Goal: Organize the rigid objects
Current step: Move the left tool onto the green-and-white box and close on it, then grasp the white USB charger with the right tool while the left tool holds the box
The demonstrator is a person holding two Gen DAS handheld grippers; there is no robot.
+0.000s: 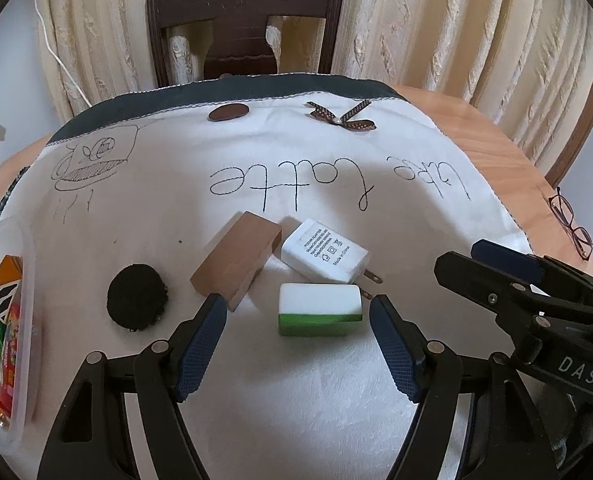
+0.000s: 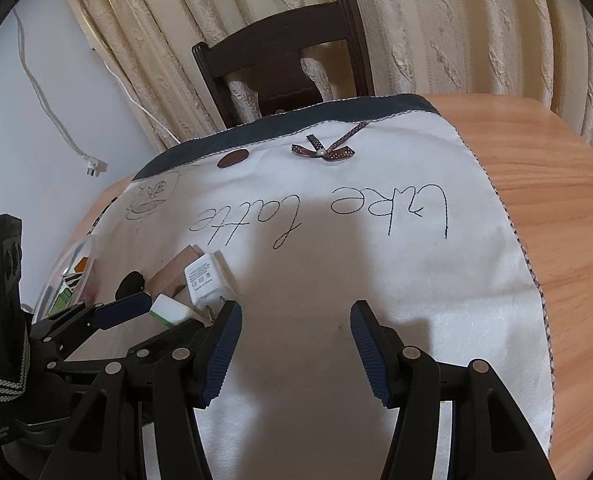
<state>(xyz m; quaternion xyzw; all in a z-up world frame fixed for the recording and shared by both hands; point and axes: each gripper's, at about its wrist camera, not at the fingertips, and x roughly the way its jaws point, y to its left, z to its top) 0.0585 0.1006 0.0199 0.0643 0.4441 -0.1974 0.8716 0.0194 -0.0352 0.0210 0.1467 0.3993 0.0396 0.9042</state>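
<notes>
Left wrist view: your left gripper is spread wide, holding nothing, its blue-padded fingers flanking the white-and-green rectangular block, which lies flat on the white embroidered cloth. Neither pad touches the block as far as you can see. Left fingertip sits right at the near corner of the brown wooden rectangular block; contact can't be told. White plastic power adapter lies just behind the white-and-green block, prongs pointing right, beside the wooden block. Black round fuzzy pad lies left of the wooden block, apart from it. Clear plastic bin at the cloth's left edge holds colourful items. Red-framed glasses rest on the wooden table at far right.

Right wrist view: your right gripper is also wide open and empty, over bare cloth, to the right of the objects. Dark wooden chair stands behind the table.
</notes>
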